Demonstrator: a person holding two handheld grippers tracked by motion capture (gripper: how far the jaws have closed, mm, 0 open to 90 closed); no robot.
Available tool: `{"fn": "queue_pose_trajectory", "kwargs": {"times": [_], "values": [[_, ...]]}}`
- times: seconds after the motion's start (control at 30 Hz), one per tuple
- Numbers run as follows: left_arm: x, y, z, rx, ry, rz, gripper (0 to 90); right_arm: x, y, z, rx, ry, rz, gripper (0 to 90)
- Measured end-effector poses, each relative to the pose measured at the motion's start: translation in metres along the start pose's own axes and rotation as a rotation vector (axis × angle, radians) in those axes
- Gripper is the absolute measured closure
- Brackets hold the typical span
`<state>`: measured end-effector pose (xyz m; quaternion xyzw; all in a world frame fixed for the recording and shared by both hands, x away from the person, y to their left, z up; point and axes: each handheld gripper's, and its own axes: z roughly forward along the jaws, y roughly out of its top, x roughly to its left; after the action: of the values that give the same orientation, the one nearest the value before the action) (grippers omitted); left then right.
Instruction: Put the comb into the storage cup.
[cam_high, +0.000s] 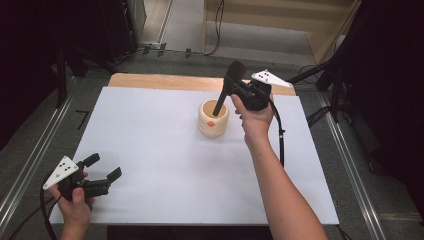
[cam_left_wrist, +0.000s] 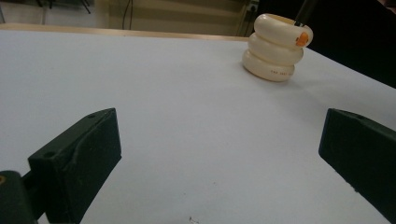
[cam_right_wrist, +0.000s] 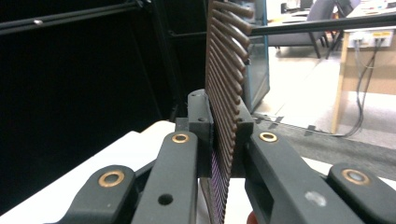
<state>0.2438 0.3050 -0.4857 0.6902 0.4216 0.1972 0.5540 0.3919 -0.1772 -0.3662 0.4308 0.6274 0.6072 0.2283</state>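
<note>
A cream holder (cam_high: 213, 120) made of three stacked rings, with a small orange mark, stands on the white table (cam_high: 165, 165) right of its middle. A dark ribbed brush (cam_high: 234, 74) leans with its handle down inside the holder. My right gripper (cam_high: 236, 89) is above and to the right of the holder, shut on the brush's head. In the right gripper view the brown ribbed brush (cam_right_wrist: 229, 70) is pinched between the jaws of that gripper (cam_right_wrist: 225, 133). My left gripper (cam_high: 105, 167) rests open at the front left corner, nothing between its jaws. From the left gripper (cam_left_wrist: 222, 140) view the holder (cam_left_wrist: 275, 46) sits far off.
A bare wooden strip (cam_high: 165, 81) runs along the table's far edge. Metal rails (cam_high: 30, 160) flank both sides. Dark stands and cables (cam_high: 320, 75) crowd the floor behind and to the right.
</note>
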Motion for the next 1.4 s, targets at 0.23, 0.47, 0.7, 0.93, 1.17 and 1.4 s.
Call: {"fn": "queue_pose_trajectory", "kwargs": {"times": [0.23,0.47,0.7,0.93,1.17,1.4], "values": [[0.0,0.0,0.0,0.0,-0.001,0.0,0.0,-0.004,-0.006,0.008,0.013,-0.004,0.006,82.8],[0.001,0.0,0.0,-0.005,-0.003,-0.002,0.0,-0.009,-0.015,0.017,0.026,-0.011,0.016,82.8],[0.001,0.0,0.0,-0.003,-0.005,-0.001,0.0,-0.012,-0.028,0.025,0.063,-0.017,0.018,82.7],[0.001,0.0,0.0,-0.007,-0.006,-0.002,0.0,-0.016,-0.037,0.029,0.053,-0.03,0.06,82.7],[0.001,0.0,0.0,-0.007,-0.006,-0.005,0.0,-0.018,-0.048,0.034,0.074,-0.037,0.072,82.7],[0.001,0.0,0.0,-0.006,-0.006,-0.004,0.0,-0.016,-0.055,0.038,0.082,-0.034,0.077,82.7]]}}
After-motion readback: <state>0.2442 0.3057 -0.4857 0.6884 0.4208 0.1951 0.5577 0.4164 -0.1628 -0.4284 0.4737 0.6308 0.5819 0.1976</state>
